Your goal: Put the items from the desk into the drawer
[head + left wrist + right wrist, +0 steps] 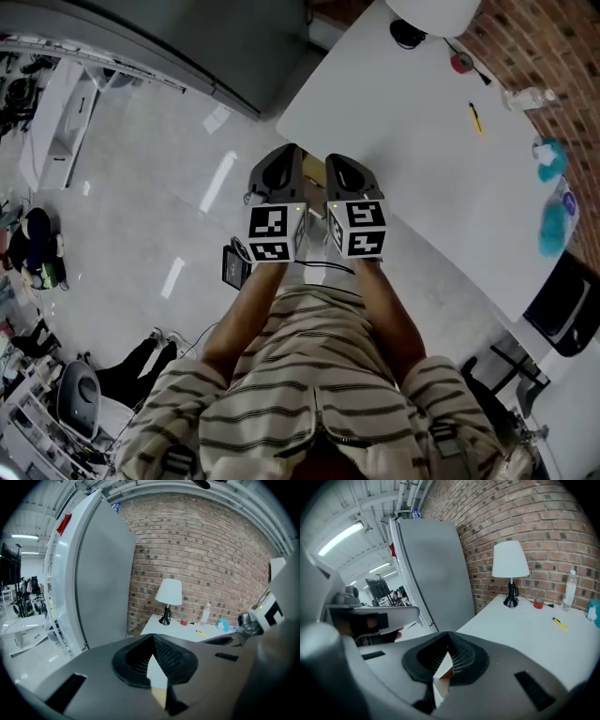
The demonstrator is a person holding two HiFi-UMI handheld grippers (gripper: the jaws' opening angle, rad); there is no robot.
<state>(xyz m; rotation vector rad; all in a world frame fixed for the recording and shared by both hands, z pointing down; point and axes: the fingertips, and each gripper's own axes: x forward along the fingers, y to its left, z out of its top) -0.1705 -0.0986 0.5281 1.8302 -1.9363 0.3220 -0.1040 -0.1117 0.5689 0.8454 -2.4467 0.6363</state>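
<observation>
striped clothing fills the bottom of the head view. above it my left gripper point(284, 157) and right gripper point(341, 165) sit side by side at the desk's point(403, 150) lower-left edge, both with jaws together on nothing. the yellow pen point(475, 117) lies well apart toward the upper right, long axis nearly up-down, nearer my right gripper. the right gripper view shows the bottle point(569, 590) upright by the brick wall point(543, 517), which the head view flattens. i see no drawer in any view.

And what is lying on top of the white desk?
A white lamp, a red tape roll, a yellow pen, a clear bottle and teal objects. Its shade hides part of the desk from above.
</observation>
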